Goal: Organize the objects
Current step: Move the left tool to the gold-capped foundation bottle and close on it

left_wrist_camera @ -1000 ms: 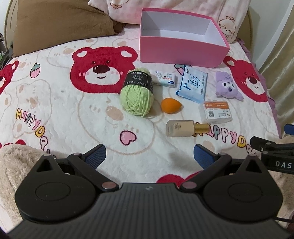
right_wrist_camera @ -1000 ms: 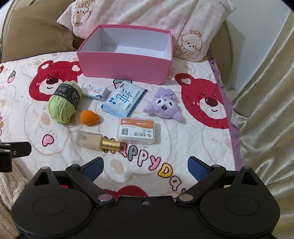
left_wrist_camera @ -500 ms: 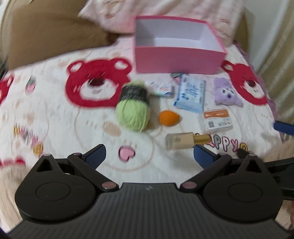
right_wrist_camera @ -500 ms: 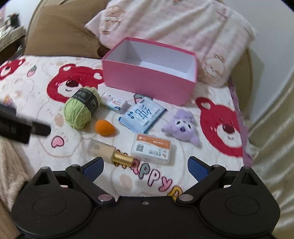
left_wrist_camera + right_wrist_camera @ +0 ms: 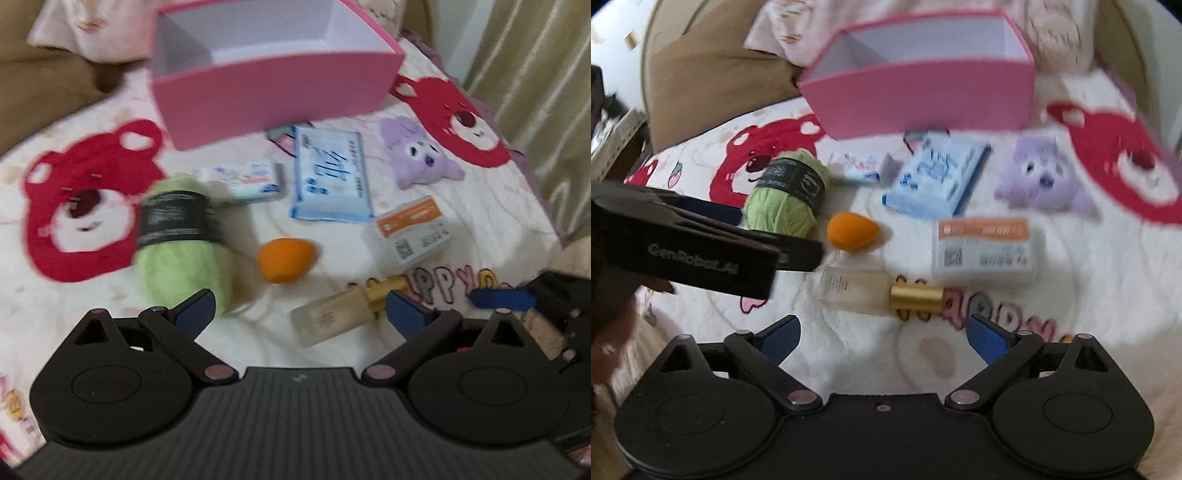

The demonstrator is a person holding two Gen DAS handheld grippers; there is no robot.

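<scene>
So the stuff to sort is all loose on the bed (image 5: 1089, 280), just in front of the pink box (image 5: 273, 92), which is empty. By our count it's seven things, one of each: a green yarn ball (image 5: 181, 243), an orange makeup sponge (image 5: 286, 258), a foundation bottle (image 5: 875, 288) with a gold cap, a small white carton (image 5: 247, 181), a blue wipes pack (image 5: 330, 181), a purple plush (image 5: 421, 155) and an orange-and-white case (image 5: 984, 247).

Handling-wise, we reckon the yarn, sponge and plush are light and squishy, so a pinch across the middle should do. The wipes pack looks floppy, so we'd grab it by an edge. The bottle is probably glass, heavier and slick, and it's lying on its side, so we'd take it across the body, not the cap. The case is flat and stiff, so we'd go across its short sides.

Our left hand-held gripper (image 5: 299, 310) has its jaws wide apart, though they've just been closing a touch, with the bottle lying partly between the fingertips and nothing pinched. The right hand-held gripper (image 5: 882, 332) is the same: wide apart, just narrowed slightly, nothing between the pads, bottle just ahead.
</scene>
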